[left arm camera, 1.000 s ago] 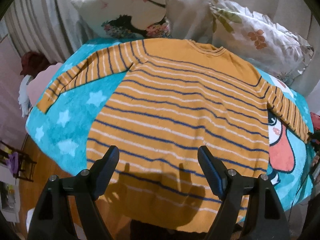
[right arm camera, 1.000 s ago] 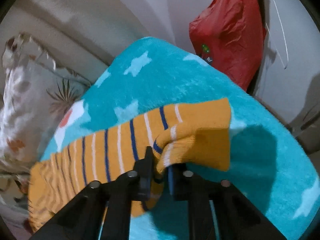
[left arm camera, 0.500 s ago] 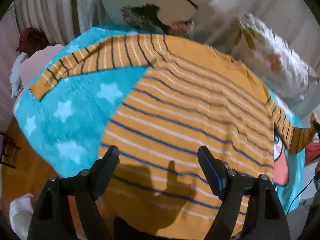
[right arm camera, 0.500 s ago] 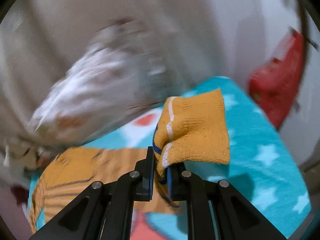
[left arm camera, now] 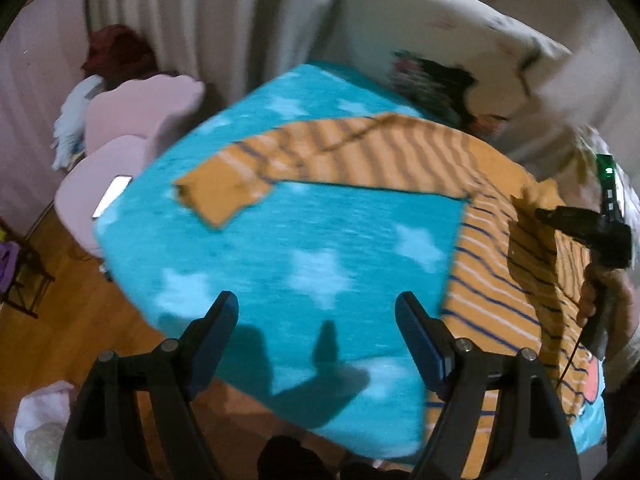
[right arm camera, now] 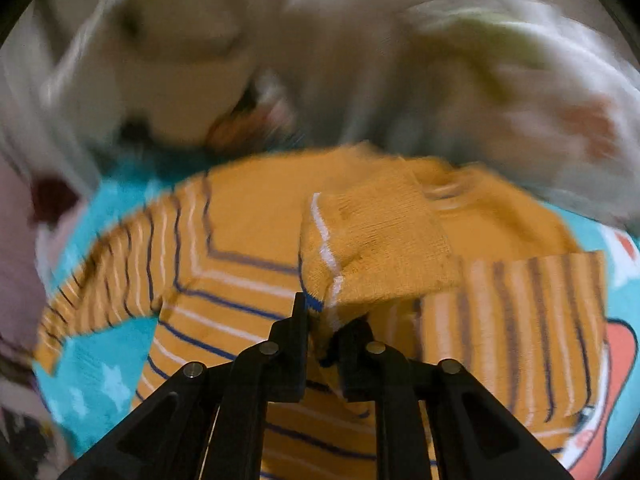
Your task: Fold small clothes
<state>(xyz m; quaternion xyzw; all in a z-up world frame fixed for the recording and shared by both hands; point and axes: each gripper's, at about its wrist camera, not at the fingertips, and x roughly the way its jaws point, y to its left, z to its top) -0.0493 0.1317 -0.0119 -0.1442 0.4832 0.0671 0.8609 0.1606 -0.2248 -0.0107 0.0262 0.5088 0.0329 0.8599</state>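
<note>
An orange sweater with blue and white stripes point(left arm camera: 492, 264) lies flat on a teal star blanket point(left arm camera: 304, 248). Its left sleeve point(left arm camera: 248, 184) stretches out to the left, cuff on the blanket. My left gripper point(left arm camera: 316, 328) is open and empty above the blanket, below that sleeve. My right gripper point(right arm camera: 326, 320) is shut on the right sleeve's cuff point(right arm camera: 372, 248) and holds it lifted over the sweater's body point(right arm camera: 240, 248). It also shows at the right edge of the left wrist view point(left arm camera: 592, 236).
Pillows point(left arm camera: 440, 80) and a pale curtain point(left arm camera: 192, 20) stand behind the blanket. Pink chairs point(left arm camera: 132, 120) stand at the left. Wooden floor point(left arm camera: 60, 340) lies below the blanket's front edge. The blanket has a cartoon print point(right arm camera: 620, 360) at the right.
My left gripper has swung left from over the sweater's body to over the bare blanket. My right gripper has carried the right cuff from the blanket's right side across over the sweater.
</note>
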